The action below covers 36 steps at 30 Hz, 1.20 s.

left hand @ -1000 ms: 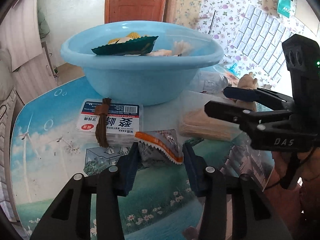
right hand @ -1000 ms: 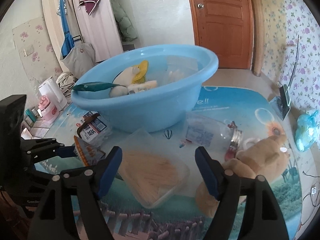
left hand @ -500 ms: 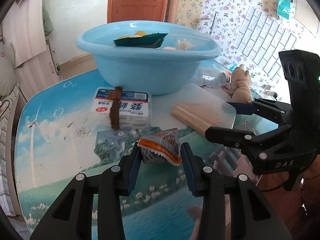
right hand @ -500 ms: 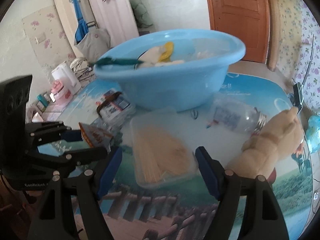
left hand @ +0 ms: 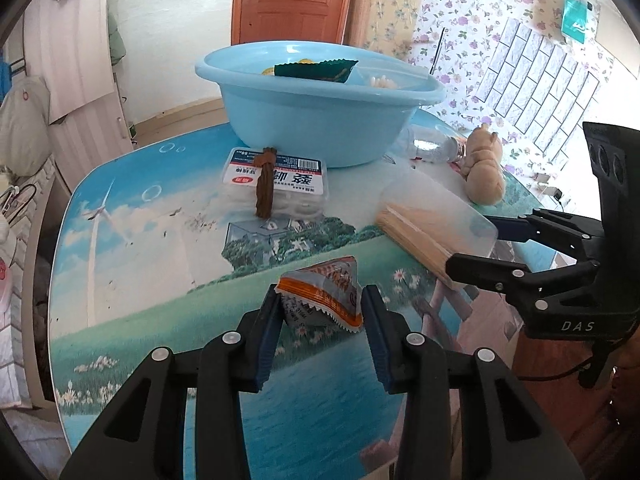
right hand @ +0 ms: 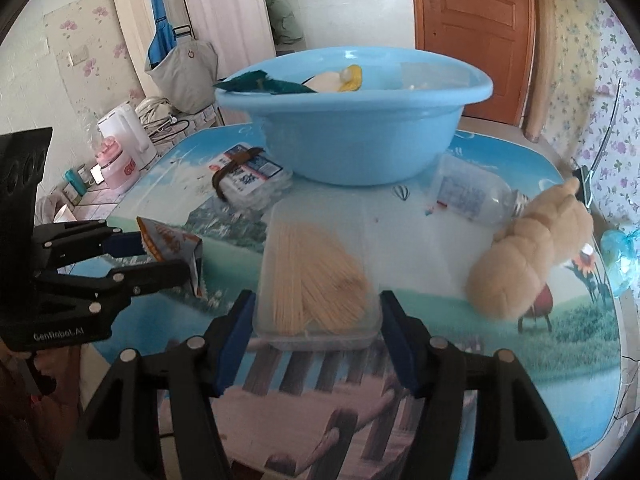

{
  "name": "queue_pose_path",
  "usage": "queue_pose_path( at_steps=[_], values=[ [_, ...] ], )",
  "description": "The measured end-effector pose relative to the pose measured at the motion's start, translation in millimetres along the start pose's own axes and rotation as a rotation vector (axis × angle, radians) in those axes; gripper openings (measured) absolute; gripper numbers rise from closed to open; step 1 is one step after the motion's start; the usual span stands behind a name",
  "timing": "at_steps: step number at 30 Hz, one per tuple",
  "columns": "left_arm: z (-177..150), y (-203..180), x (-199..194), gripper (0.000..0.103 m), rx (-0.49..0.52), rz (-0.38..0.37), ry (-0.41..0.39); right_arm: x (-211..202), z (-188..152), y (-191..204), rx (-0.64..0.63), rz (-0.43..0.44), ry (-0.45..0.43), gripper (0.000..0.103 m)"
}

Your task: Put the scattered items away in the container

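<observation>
The blue basin [right hand: 360,128] sits mid-table; the clear toothpick box [right hand: 316,276] lies between the right gripper [right hand: 316,336]'s just-closing jaws — contact cannot be told; the snack packet [left hand: 324,300] is clamped by the left gripper [left hand: 320,332]; an edge grip may let the box tip.

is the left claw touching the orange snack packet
Touching. The left wrist view shows the left claw with both blue pads pressed on the orange snack packet, holding it above the table.
</observation>
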<state>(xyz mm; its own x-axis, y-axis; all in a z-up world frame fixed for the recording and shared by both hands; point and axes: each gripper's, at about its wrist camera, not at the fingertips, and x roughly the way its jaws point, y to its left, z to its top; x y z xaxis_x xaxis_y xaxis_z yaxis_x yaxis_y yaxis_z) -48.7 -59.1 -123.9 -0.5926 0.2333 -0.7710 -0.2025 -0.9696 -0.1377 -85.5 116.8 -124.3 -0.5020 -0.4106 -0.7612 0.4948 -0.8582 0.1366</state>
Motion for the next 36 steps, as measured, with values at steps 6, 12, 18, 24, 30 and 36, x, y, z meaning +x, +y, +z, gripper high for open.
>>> queue_pose_path(
  at_steps=[6,12,18,24,30,36],
  values=[
    [-3.2,-3.4,-1.2,0.039,0.007,0.008,0.005,-11.9,-10.5,-1.0,0.014,-0.02,0.006,0.061],
    [-4.9,-7.7,0.3,0.041,0.023,0.038,0.006,-28.1,-19.1,0.7,0.005,-0.033,-0.01,0.061],
    [-6.4,-9.7,5.7,0.043,0.033,0.054,0.018,-30.4,-24.6,-3.5,0.019,-0.039,-0.001,0.061],
    [-6.8,-9.7,8.2,0.048,0.033,0.063,0.015,-28.5,-24.8,0.3,0.001,-0.055,-0.002,0.061],
    [-6.5,-7.1,10.9,0.055,0.014,0.064,0.008,-22.8,-25.8,7.9,-0.027,-0.072,0.004,0.062],
    [-6.4,-5.2,13.6,0.066,0.009,0.083,-0.013,-14.9,-25.7,13.5,-0.05,-0.096,0.022,0.062]
  ],
)
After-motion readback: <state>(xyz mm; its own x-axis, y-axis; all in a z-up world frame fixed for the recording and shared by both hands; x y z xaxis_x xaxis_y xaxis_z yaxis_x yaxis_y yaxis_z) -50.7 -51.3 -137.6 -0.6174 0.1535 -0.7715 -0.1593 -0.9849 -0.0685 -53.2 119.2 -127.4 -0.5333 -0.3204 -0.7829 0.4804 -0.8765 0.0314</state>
